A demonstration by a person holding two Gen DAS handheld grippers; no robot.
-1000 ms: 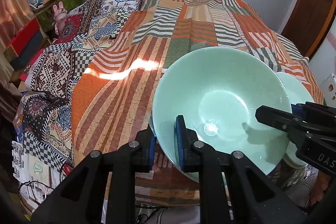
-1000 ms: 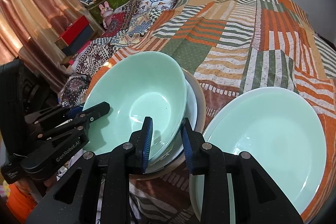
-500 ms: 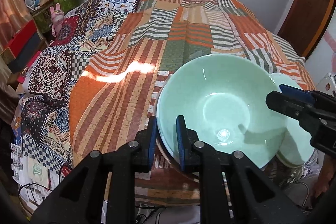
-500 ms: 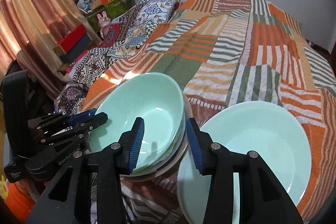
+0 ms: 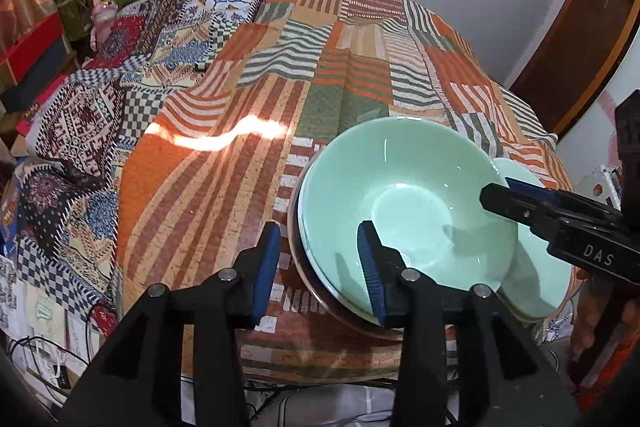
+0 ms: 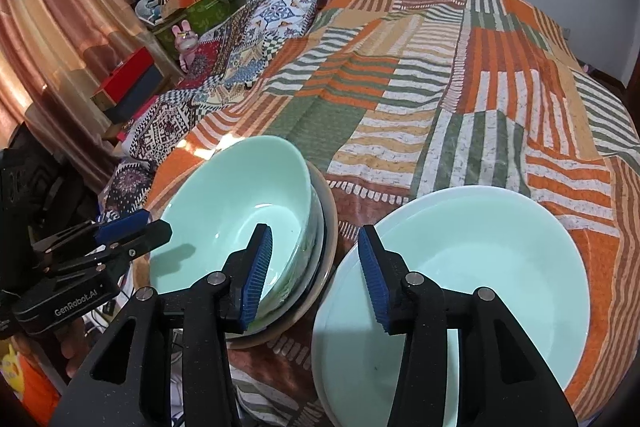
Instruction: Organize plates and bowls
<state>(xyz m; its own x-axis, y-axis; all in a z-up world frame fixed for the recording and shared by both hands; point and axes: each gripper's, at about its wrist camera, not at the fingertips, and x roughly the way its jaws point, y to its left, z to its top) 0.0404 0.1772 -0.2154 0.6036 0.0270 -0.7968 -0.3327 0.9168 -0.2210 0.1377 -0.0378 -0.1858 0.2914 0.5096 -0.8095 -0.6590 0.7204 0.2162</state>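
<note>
So both your tongs just been opening, nothing gripped: left tongs [image 5: 318, 259] straddle near rim of green bowl [image 5: 404, 203]; right tongs [image 6: 314, 267] straddle its other rim, plate [image 6: 492, 267] just right.

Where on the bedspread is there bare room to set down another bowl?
Free: the striped bedspread beyond the green bowl and the plates, toward the wall; also the sunlit patch to the bowl's left. Crowded: the near edge, where the bowl stack, the plates and both hand-held grippers sit.

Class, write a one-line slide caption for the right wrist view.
Right gripper open between stacked green bowl and wide green plate.
</note>
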